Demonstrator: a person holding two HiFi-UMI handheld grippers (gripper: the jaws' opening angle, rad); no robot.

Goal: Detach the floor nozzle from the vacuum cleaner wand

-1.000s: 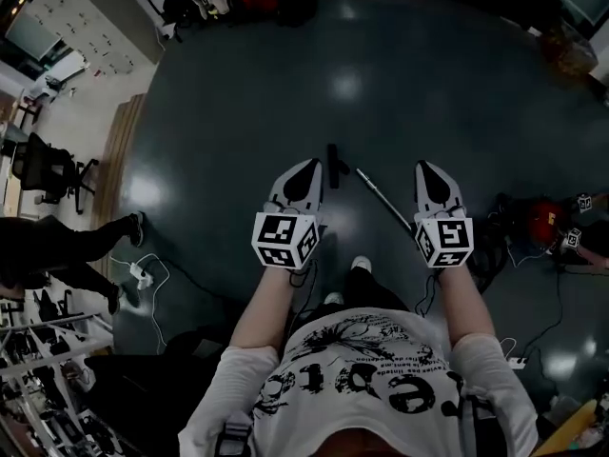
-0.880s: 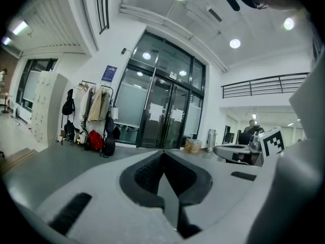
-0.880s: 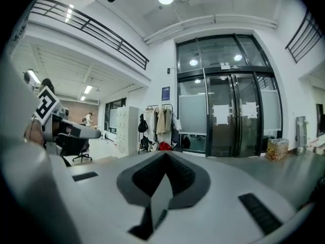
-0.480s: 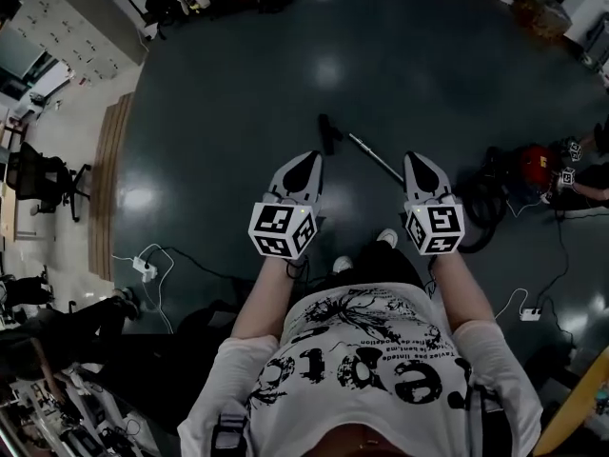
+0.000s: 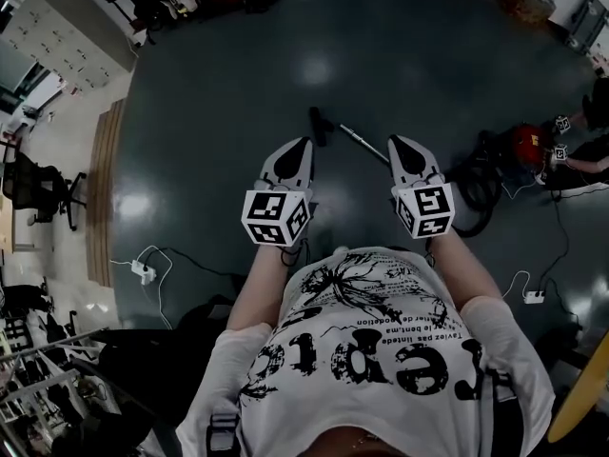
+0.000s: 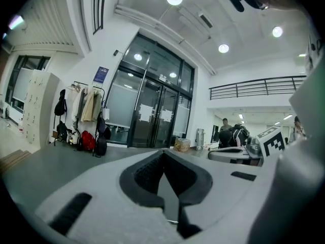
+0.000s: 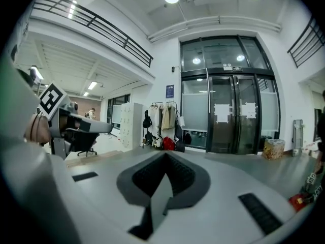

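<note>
Head view, from largest to smallest. The dark floor [image 5: 381,46] fills the field. At the lower edge I see the operator's white printed shirt [image 5: 381,350], both forearms reaching forward.

The left gripper [image 5: 303,143] and the right gripper [image 5: 395,141] are held side by side, well apart, each carrying its marker cube. In its own view, the left gripper [image 6: 163,155] has its jaws pressed together with nothing between the pads. The right gripper [image 7: 165,156] reads the same, closed and empty. Both of these views look out level toward glass doors [image 7: 228,116].

At right lies the red vacuum body [image 5: 526,143], with its dark hose [image 5: 473,184] coiled beside it.

The wand [image 5: 363,144] lies on the floor between the two grippers as a thin bright line. It runs diagonally, and its nearer end points at the tip of the right gripper.

The floor nozzle [image 5: 318,128] is a small dark bar at the wand's far end, just beyond and to the right of the left gripper's tip. I cannot tell at this size whether nozzle and wand are joined. Neither gripper touches either piece.
</note>
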